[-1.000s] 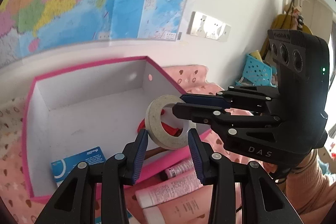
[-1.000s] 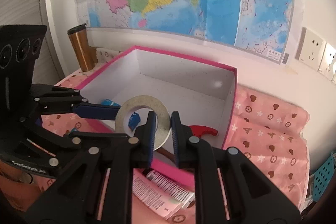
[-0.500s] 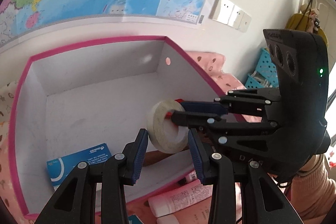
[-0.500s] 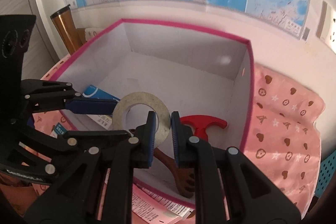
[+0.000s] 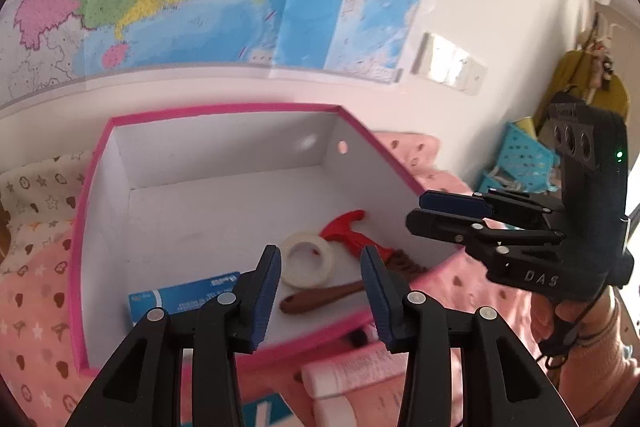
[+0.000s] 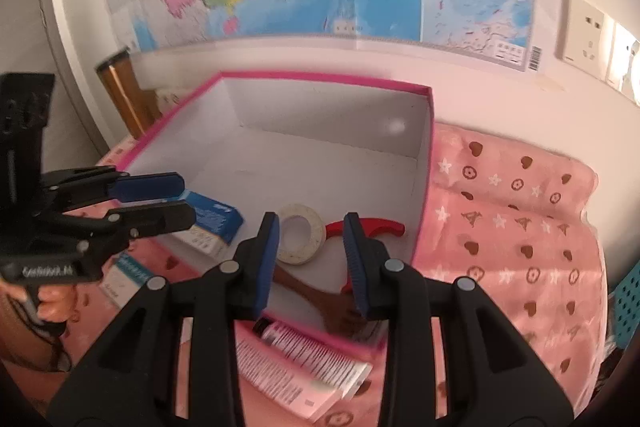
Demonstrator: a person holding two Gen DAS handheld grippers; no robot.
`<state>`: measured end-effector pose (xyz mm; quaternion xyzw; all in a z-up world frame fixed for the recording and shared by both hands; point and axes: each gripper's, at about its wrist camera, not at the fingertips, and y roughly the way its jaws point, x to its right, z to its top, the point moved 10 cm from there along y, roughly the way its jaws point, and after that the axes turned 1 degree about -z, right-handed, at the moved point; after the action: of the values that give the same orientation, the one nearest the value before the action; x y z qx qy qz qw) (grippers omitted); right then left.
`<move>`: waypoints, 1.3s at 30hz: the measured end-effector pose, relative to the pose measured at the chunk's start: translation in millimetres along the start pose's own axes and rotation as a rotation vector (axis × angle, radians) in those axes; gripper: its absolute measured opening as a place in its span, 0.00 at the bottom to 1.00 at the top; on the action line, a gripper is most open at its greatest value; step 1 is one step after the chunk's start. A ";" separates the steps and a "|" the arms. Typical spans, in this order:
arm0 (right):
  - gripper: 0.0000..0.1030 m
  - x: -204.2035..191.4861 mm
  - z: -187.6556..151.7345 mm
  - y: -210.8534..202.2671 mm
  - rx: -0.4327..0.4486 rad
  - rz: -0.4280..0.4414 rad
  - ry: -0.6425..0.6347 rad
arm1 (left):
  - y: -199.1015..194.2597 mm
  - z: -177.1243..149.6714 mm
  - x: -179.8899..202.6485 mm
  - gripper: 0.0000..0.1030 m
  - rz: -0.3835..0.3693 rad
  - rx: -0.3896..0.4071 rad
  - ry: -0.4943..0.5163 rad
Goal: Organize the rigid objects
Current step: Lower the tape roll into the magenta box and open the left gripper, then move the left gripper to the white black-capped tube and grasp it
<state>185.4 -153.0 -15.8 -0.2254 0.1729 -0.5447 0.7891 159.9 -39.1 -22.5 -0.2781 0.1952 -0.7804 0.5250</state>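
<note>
both claws opening, left claw (image 5: pixel 320 291) and right claw (image 6: pixel 310 259) empty; tape roll (image 5: pixel 306 259) lay in pink box (image 5: pixel 224 111).

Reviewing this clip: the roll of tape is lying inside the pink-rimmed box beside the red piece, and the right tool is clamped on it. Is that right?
Not quite. The roll of tape does lie inside the pink-rimmed box beside the red piece, but the right tool is not clamped on it: its jaws are opening, nothing between them, and the roll rests on the box floor. The right wrist view shows this.
</note>
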 end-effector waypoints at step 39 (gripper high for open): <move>0.36 -4.5 -138.8 -4.0 -0.166 0.175 0.185 | 63.0 -115.3 56.4 0.49 -0.145 -0.359 0.134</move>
<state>108.7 -173.2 -129.9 -0.2228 0.3085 -0.4759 0.7929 114.4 -113.5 -135.8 -0.3280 0.3450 -0.7855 0.3955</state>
